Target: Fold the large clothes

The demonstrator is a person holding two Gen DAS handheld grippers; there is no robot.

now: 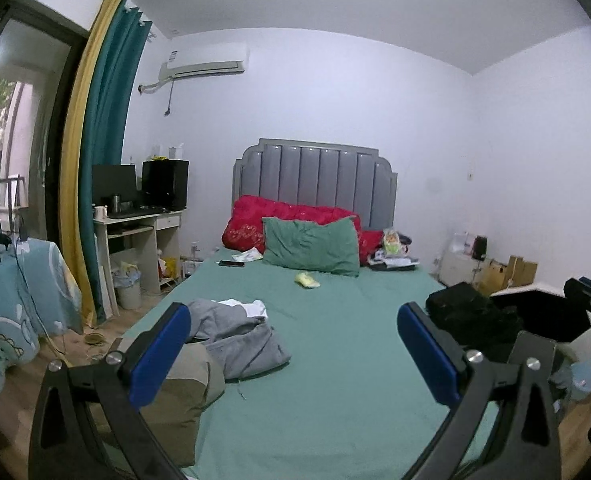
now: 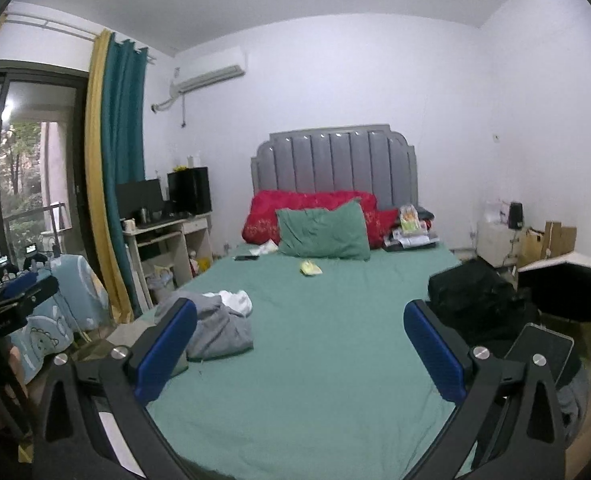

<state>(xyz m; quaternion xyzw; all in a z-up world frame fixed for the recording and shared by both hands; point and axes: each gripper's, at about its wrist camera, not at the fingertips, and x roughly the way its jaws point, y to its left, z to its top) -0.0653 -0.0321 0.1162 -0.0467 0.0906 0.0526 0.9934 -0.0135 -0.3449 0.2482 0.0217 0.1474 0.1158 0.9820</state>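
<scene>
Bedding in green covers the bed (image 1: 335, 360), which fills the middle and lower part of both wrist views. Left gripper (image 1: 295, 344) hangs above the foot of the bed with its blue-padded jaws spread wide and nothing between them. Right gripper (image 2: 300, 344) is held the same way, jaws wide apart and empty, over the bare sheet.

A crumpled grey garment (image 1: 239, 340) lies on the lower left of the bed, just beyond the left finger in each view, with a white piece of clothing (image 1: 247, 307) bunched against its far edge. A tan cushion-like bundle (image 1: 183, 392) sits at the lower left of the left view, touching the grey garment. A black garment (image 1: 471, 316) is heaped at the right edge of the bed, behind the right finger.

At the head of the bed, centre frame, a green pillow (image 1: 311, 246) leans on a red quilt (image 1: 251, 220) below the grey headboard (image 1: 315, 180). A small yellow item (image 1: 306, 279) lies on the sheet in front of the pillow, and a dark phone (image 1: 231, 263) to its left. A counter (image 1: 139, 236) with a monitor stands at left, beside the teal curtain (image 1: 111, 120).
</scene>
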